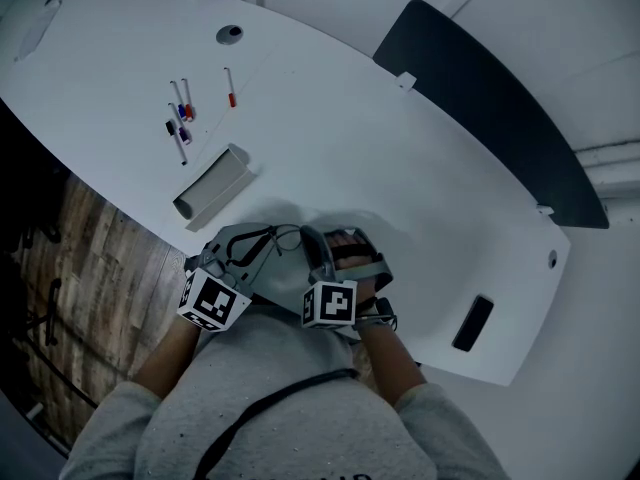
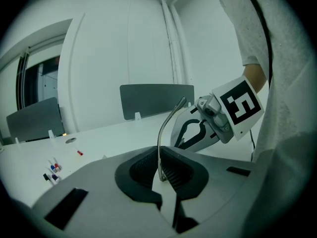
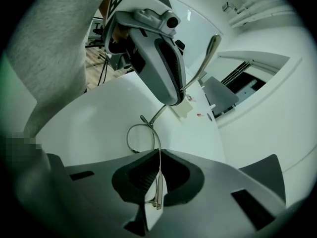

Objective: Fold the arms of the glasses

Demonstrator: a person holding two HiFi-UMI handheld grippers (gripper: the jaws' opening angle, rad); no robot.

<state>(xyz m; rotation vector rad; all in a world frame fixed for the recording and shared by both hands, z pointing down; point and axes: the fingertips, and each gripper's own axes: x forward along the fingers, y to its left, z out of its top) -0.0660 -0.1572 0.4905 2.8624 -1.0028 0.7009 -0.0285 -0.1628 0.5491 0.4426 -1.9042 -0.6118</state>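
At six o'clock by the desk's (image 1: 400, 168) near edge, glasses (image 3: 154, 133): left claw (image 2: 161, 175) pinching one thin arm, right claw (image 3: 157, 195) pinching wire on the other side; likely risk: opposed twisting bends the hinge, or the wire slips out.

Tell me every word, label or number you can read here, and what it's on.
No text can be read anywhere.
Marker cubes: black-and-white square patterns only, no letters.
Pens on the table: any print is too small to read.
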